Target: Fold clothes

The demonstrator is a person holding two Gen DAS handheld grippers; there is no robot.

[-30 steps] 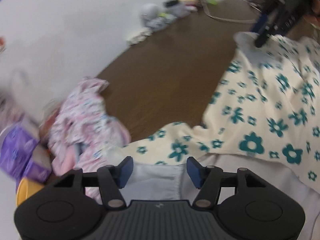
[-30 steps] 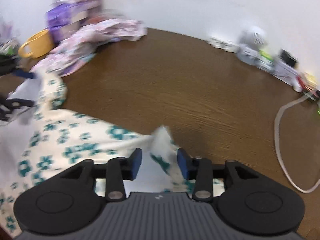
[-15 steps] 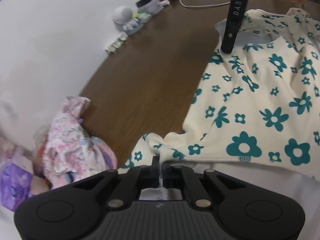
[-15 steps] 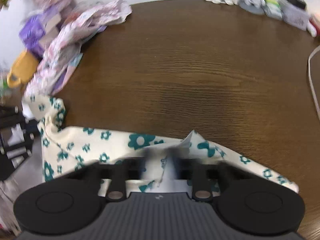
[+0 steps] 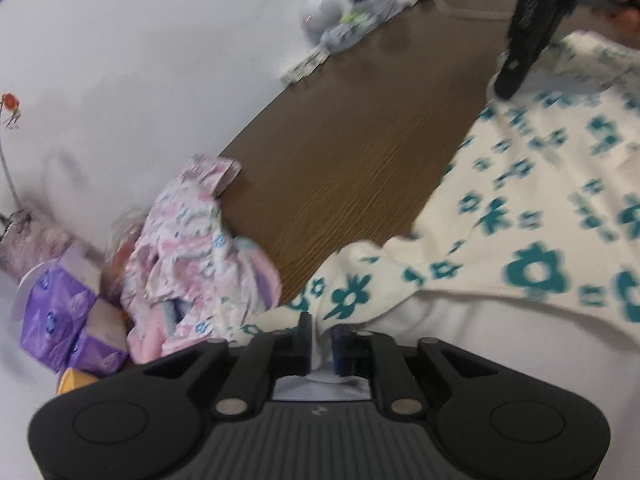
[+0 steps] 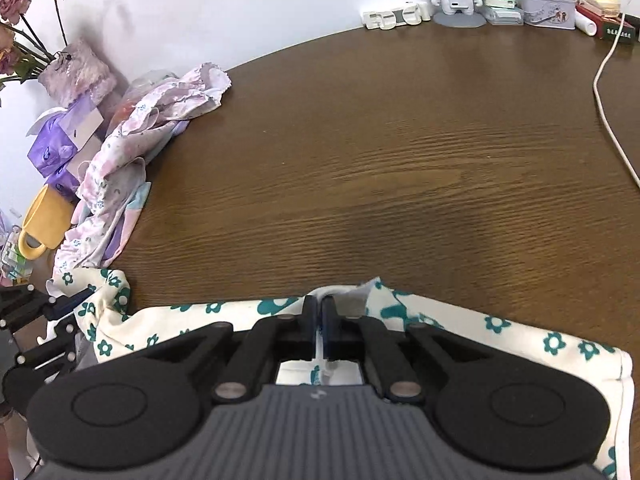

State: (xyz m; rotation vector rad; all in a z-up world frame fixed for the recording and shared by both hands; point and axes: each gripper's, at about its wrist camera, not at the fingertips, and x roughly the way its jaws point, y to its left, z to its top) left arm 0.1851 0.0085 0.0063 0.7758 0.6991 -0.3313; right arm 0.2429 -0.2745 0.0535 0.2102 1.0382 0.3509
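Cream floral garment (image 5: 532, 216) on wooden table (image 6: 380, 152), its edge clamped by left gripper (image 5: 321, 338) and right gripper (image 6: 318, 320); pink patterned garment (image 6: 132, 148) crumpled just beside.

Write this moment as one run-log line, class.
task: fold clothes | left gripper: shut on floral garment | right gripper: shut on floral garment | pink garment: crumpled, untouched | table

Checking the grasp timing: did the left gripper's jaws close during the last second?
Yes. The left gripper, open a second ago, is now pinched on the floral garment beside the pink clothes pile.
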